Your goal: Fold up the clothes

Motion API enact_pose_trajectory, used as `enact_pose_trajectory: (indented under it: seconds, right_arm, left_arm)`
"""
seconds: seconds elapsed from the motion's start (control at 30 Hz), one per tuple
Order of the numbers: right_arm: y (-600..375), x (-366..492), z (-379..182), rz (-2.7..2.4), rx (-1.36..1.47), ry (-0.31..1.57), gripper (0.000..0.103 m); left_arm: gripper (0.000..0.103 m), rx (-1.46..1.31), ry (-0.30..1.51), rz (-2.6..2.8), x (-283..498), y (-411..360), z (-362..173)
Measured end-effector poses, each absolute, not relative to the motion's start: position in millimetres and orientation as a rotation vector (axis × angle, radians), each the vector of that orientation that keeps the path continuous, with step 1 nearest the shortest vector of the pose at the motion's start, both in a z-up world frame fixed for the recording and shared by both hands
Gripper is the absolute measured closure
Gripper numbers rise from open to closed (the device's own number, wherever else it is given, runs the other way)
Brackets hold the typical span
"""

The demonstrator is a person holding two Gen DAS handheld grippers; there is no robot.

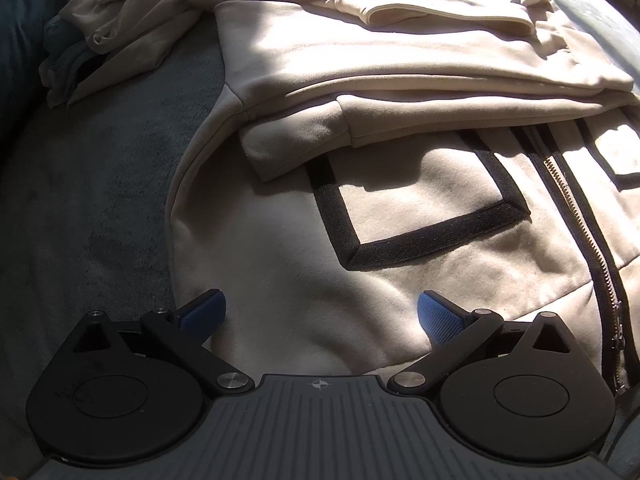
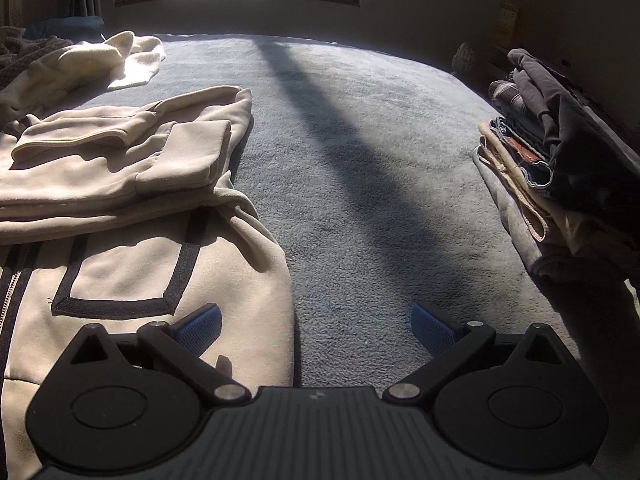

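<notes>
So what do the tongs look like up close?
The left tongs and right tongs look the same: two short blue fingertips with a bumpy grid texture, on black jointed links with silver pins. Behind sit two black round discs and a grey ribbed plate with a small crosshair mark. No cables or sleeves show.

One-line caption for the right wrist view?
Open right gripper hovers at the cream zip jacket's edge on grey bedding, folded stack to the right.

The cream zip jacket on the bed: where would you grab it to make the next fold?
Probably the bottom hem of the jacket, one corner per gripper, coming from the near side. The sleeves already lie folded across the chest, and both the left gripper and right gripper are open right above that near edge.
</notes>
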State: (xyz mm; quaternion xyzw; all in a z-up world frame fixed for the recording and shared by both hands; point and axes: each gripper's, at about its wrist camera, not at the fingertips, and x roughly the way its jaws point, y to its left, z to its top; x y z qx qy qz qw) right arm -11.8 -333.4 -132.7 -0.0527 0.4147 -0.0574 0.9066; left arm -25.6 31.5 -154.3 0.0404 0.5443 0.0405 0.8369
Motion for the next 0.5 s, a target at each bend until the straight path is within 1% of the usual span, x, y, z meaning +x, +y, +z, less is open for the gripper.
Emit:
enact_pose_trajectory:
  seconds: [0.23, 0.43, 0.5]
  right_arm:
    - [-351, -5, -135, -0.137, 0.072, 0.916, 0.000]
    - [-353, -10, -133, -0.107, 0.132, 0.858, 0.000]
    - [-353, -10, -133, -0.108, 0.120, 0.863, 0.000]
  left_arm:
    - [0.000, 0.083, 1.112, 0.030, -29, 38, -158]
    - [0.000, 0.050, 1.085, -0.008, -34, 46, -156]
    - [0.001, 0.065, 1.037, -0.038, -41, 48, -148]
